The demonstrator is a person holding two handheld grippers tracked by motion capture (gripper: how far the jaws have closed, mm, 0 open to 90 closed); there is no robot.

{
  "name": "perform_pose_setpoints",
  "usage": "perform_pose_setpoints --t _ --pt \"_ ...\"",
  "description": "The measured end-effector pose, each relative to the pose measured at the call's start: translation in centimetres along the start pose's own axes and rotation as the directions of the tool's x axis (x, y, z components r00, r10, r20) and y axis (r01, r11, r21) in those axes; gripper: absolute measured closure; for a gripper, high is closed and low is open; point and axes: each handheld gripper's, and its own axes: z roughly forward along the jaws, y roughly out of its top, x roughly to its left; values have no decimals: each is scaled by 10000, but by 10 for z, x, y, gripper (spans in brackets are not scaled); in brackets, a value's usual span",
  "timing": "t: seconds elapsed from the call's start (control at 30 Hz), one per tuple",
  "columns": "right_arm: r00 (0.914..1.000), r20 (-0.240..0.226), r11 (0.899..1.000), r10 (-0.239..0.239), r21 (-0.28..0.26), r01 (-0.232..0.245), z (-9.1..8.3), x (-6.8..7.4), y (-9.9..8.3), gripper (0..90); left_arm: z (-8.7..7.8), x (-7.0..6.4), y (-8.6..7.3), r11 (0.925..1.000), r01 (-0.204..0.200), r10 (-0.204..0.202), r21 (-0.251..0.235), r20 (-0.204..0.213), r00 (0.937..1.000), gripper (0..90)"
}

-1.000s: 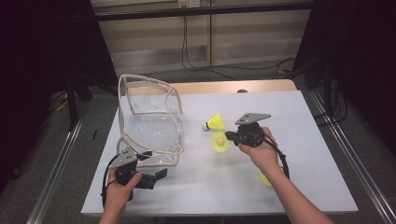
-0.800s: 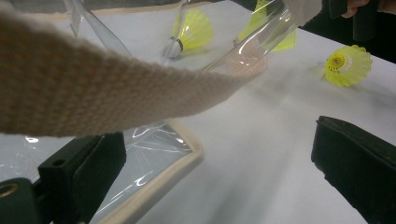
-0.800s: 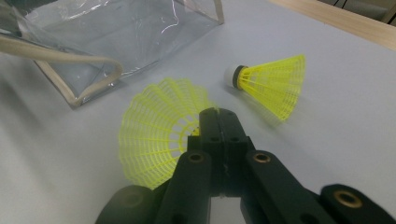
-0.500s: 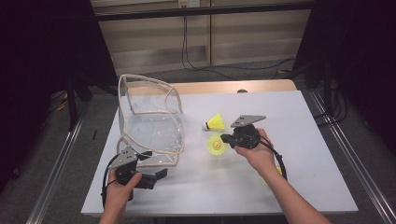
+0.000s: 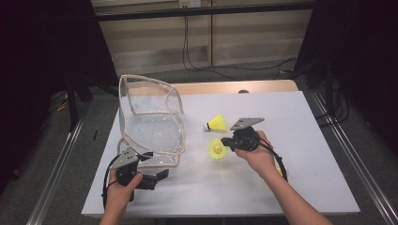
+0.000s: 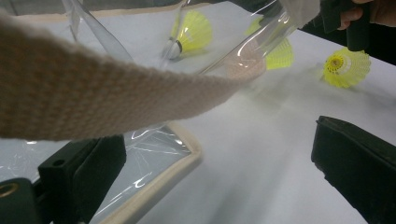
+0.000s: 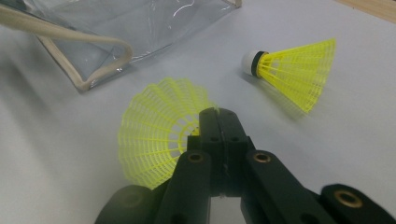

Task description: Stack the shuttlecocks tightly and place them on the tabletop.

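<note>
My right gripper (image 7: 217, 122) clamped shut on a yellow plastic mesh shuttlecock's (image 7: 156, 133) skirt, right of the clear plastic bag (image 5: 152, 122), my left gripper (image 6: 219, 163) wide open and empty at the bag's near edge, on the white counter (image 5: 281, 187)

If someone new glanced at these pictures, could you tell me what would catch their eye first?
Probably the two bright yellow shuttlecocks on the white table: one lying on its side, the other pinched by its skirt in the right hand-held gripper. Next, the clear bag with beige trim standing open at the left, the left hand-held gripper open in front of it.
</note>
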Motion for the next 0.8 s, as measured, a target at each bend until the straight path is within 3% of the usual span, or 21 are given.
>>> perform_pose_setpoints --t 0.5,0.8 --pt "9988 394 9995 306 49 -308 -1 -10 -5 897 0 0 0 10000 55 -55 -10 5 10000 33" --pt "9958 864 9993 318 178 -334 -2 -18 -10 825 1 -1 0 10000 61 -61 0 48 10000 33"
